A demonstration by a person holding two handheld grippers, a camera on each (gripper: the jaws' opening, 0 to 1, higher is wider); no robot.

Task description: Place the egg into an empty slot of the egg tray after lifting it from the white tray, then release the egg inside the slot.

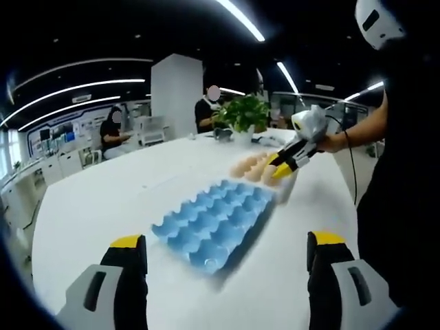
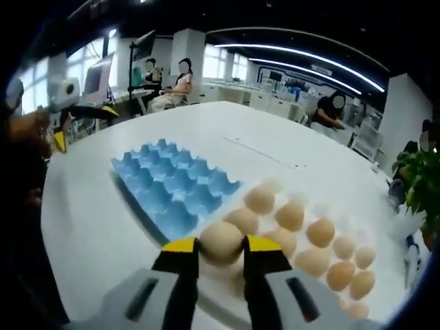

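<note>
- Office space with ceiling light strips and seated people lies beyond a large white table [image 2: 289, 148], on which everything rests.
- In the right gripper view, the egg [image 2: 221, 240] is pale tan, smooth and matte, slightly blurred; it sits squarely between the two yellow-tipped jaws of the right gripper [image 2: 221, 249], which are closed against its two sides.
- Whether the egg is raised off the white tray [image 2: 313, 206] or resting in it cannot be told.
- Ahead and to the right of those jaws, more tan eggs [image 2: 320, 232] sit in rows in the white tray, the nearest just behind the held egg.
- Ahead and to the left of the jaws lies the blue egg tray [image 2: 172, 182], its slots bare, its near corner just beside the held egg.
- In the left gripper view, the left gripper [image 1: 227, 251] has its jaws spread wide apart with nothing between them.
- The blue egg tray [image 1: 216, 220] lies ahead, midway between those jaws.
- Past it, ahead and to the right, the right gripper [image 1: 278, 168] reaches down to the cluster of eggs [image 1: 251, 167], carried by a person's hand [image 1: 335, 142].
- A potted green plant [image 1: 244, 113] stands farther back on the table.
</note>
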